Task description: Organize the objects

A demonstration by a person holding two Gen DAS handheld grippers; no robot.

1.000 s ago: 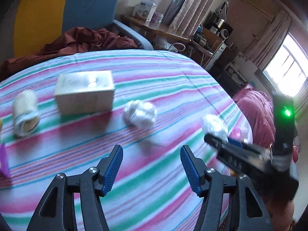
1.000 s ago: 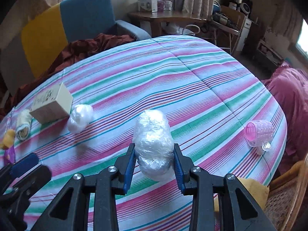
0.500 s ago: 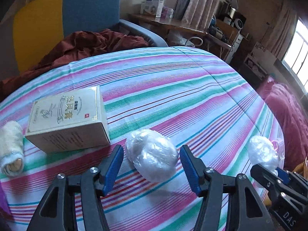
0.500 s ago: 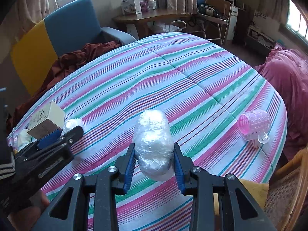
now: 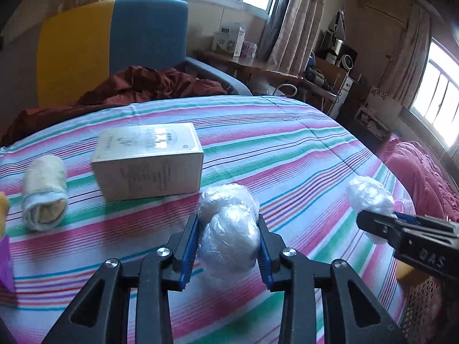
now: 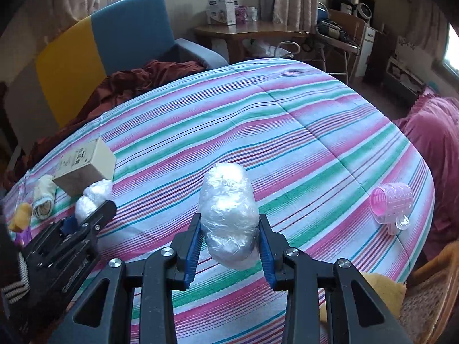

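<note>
My left gripper [image 5: 228, 246] is shut on a plastic-wrapped white bundle [image 5: 226, 229] on the striped bedspread [image 5: 287, 149], just right of a cream box [image 5: 149, 160]. My right gripper [image 6: 229, 240] is shut on a second plastic-wrapped bundle [image 6: 228, 212] and holds it above the bedspread [image 6: 287, 132]. This second bundle also shows at the right of the left wrist view [image 5: 368, 195]. The left gripper and its bundle [image 6: 93, 197] show at the left of the right wrist view.
A rolled cream towel [image 5: 44, 192] lies left of the box. A pink hair roller [image 6: 391, 203] lies near the bed's right edge. A yellow-and-blue chair [image 5: 114, 46] with a red-brown cloth [image 5: 137, 86] stands behind the bed. A wicker seat [image 6: 424, 304] is at the lower right.
My left gripper moved forward over the first bundle and closed on it. My right gripper kept its hold on the second bundle and barely shifted.
</note>
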